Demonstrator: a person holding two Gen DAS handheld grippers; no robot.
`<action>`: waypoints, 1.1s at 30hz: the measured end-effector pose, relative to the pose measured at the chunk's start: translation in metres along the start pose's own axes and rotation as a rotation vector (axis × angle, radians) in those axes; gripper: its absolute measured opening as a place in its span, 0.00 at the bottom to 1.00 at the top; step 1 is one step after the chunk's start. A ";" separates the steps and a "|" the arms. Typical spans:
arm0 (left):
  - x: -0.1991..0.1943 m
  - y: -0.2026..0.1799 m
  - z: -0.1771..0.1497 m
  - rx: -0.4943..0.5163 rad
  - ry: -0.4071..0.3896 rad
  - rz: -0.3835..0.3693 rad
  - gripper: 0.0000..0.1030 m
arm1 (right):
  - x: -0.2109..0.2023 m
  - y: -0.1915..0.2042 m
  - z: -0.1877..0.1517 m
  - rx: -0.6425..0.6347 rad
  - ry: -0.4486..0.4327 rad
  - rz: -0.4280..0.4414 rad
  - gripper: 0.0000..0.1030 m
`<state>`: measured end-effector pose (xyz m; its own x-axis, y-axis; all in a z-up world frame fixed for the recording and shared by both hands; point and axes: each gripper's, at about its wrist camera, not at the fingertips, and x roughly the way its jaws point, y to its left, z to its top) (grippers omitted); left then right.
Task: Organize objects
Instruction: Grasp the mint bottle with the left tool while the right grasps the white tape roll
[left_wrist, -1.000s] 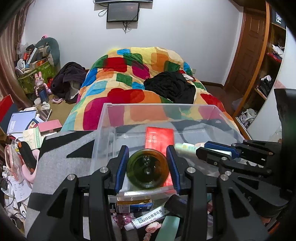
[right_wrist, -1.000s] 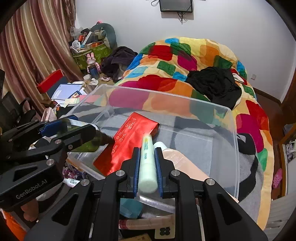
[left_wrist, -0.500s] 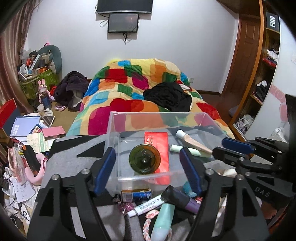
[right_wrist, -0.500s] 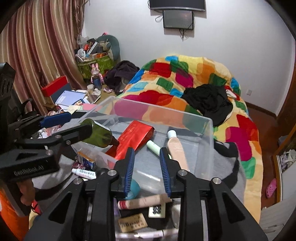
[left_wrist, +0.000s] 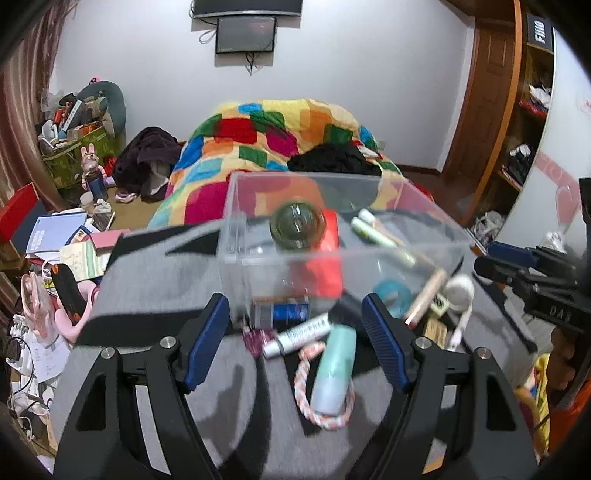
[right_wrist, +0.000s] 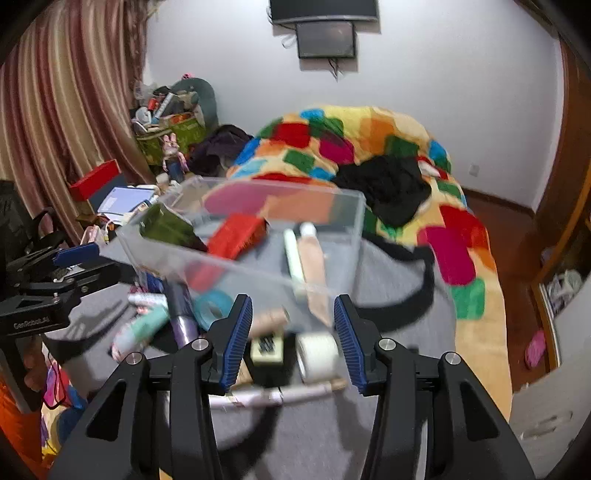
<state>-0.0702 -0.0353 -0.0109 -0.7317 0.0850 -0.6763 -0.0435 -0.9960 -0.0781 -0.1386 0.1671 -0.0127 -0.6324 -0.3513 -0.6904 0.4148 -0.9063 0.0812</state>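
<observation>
Both claws have let go and drawn back: the green bottle (left_wrist: 297, 226) and pale tube (right_wrist: 293, 254) now lie in the clear bin (left_wrist: 236, 236) on the bed. Left claw (left_wrist: 295, 341) is closing slightly and right claw (right_wrist: 292, 341) opening, both empty above near-side clutter.

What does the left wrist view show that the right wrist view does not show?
Only the left wrist view shows the pink-and-white rope ring and the wooden shelves. Only the right wrist view shows the striped curtain in full. Both share the clear bin, the green bottle, the red packet and the colourful quilt.
</observation>
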 end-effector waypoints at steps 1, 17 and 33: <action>0.001 -0.002 -0.005 0.007 0.012 -0.008 0.65 | 0.002 -0.004 -0.005 0.009 0.013 0.001 0.42; 0.023 -0.021 -0.038 0.052 0.121 -0.075 0.31 | 0.035 -0.019 -0.029 0.065 0.093 -0.049 0.42; 0.034 -0.021 -0.035 0.053 0.130 -0.051 0.21 | 0.028 -0.019 -0.029 0.074 0.065 -0.005 0.22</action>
<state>-0.0705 -0.0106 -0.0580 -0.6337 0.1351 -0.7617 -0.1167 -0.9901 -0.0786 -0.1457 0.1810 -0.0546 -0.5894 -0.3331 -0.7360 0.3611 -0.9236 0.1289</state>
